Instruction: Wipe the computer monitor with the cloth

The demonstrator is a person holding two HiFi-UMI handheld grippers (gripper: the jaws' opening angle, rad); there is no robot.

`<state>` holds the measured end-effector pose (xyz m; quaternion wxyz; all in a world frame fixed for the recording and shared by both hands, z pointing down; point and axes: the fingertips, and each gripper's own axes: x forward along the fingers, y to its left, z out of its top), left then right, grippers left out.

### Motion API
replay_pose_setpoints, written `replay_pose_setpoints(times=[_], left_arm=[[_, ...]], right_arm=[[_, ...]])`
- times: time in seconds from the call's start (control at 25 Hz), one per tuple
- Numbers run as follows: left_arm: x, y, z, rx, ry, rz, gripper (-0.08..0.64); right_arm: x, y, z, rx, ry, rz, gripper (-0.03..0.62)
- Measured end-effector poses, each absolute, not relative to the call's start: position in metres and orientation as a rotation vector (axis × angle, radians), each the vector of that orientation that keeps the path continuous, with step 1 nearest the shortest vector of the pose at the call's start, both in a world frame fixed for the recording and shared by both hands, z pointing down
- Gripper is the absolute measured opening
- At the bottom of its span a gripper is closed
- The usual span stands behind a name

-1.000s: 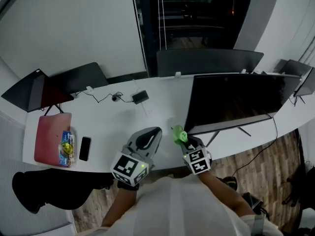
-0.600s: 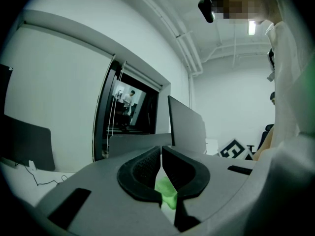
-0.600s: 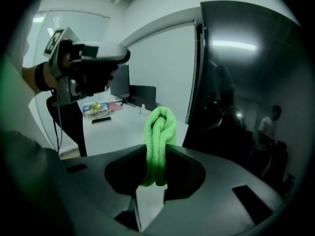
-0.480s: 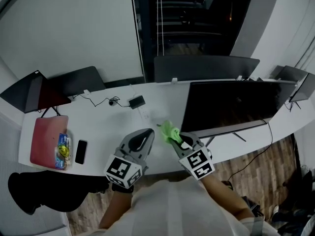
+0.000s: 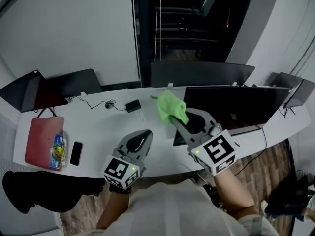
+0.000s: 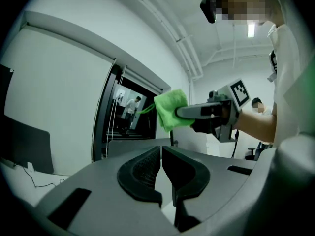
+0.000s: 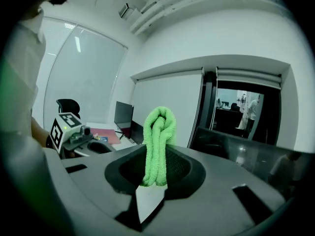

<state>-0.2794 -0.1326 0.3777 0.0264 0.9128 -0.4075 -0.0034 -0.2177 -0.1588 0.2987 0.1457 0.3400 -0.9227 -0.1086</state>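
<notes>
In the head view, the right claw (image 5: pixel 176 121) and the cloth (image 5: pixel 171 107) pinched in it cover the left part of the monitor (image 5: pixel 246 107), so we cannot see that stretch of screen or its near corner. In the right gripper view, the cloth's lower end sinks between that claw's jaws and we lose it there. Far to the left of the left claw (image 5: pixel 145 133), the small coloured packets (image 5: pixel 57 149) on the red case (image 5: pixel 42 139) are too small for us to name. Beyond the right claw's tips, the figures (image 7: pixel 248 107) in the dark doorway are too tiny to make out.
</notes>
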Motion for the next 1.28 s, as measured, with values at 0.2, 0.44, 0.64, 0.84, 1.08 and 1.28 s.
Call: replay_pose_setpoints(times=[0.2,0.44,0.64,0.84,1.08,1.28], left_arm=[[-0.275,-0.132,0.375,2.821,-1.26,-0.024,0.025],[-0.272,-0.134,0.372,2.82,-1.268,-0.045,0.025],[-0.267,-0.136,0.37,2.824,-1.266,-0.07,0.025],[-0.26,-0.138,0.365,2.829,-1.269,-0.088,0.025],[-0.244,-0.14,0.36,2.838,-1.251,-0.1,0.025],[-0.224,-0.138,0.356,2.843,-1.229,-0.107,0.025]], right_arm=[[-0.216,-0.174,0.248,1.018,-2.699,-0.376,0.07],[-0.206,-0.197,0.209,1.131,-2.68,-0.463,0.069],[-0.19,-0.214,0.215,1.238,-2.568,-0.498,0.069],[-0.18,-0.222,0.223,1.237,-2.432,-0.594,0.07],[-0.167,-0.226,0.224,1.256,-2.418,-0.584,0.069],[-0.147,-0.228,0.224,1.253,-2.426,-0.559,0.069]])
